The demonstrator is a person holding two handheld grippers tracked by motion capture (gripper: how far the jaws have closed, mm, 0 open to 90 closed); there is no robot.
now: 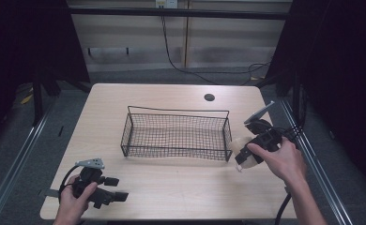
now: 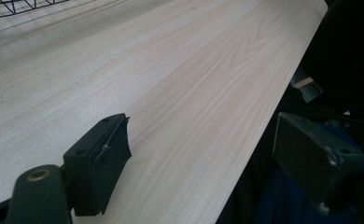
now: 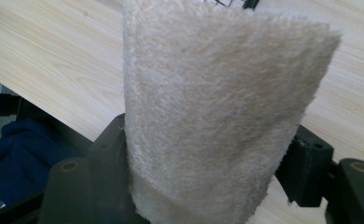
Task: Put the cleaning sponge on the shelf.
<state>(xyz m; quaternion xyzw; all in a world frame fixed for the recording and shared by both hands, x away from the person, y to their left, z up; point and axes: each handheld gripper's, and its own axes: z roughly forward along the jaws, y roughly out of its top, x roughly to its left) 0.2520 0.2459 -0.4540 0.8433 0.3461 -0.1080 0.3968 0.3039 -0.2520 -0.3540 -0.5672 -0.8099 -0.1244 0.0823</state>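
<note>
Right gripper (image 1: 243,157), right of frame, fingers clamping a cream towel roll (image 3: 217,116) (soft, light; grip mid-body); left gripper (image 1: 107,188) fingers spread.

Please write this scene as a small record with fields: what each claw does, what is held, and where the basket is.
Left claw: open, holding nothing, low at the near left edge of the table
Right claw: shut on the fuzzy cream item
Fuzzy cream item: soft, pile-covered; its exact kind cannot be told
Position of held item: just outside the right end of the wire basket, not inside it
Wire basket: black mesh, mid-table, nothing visible inside
Table: light wood, with a round dark hole near its far edge
</note>
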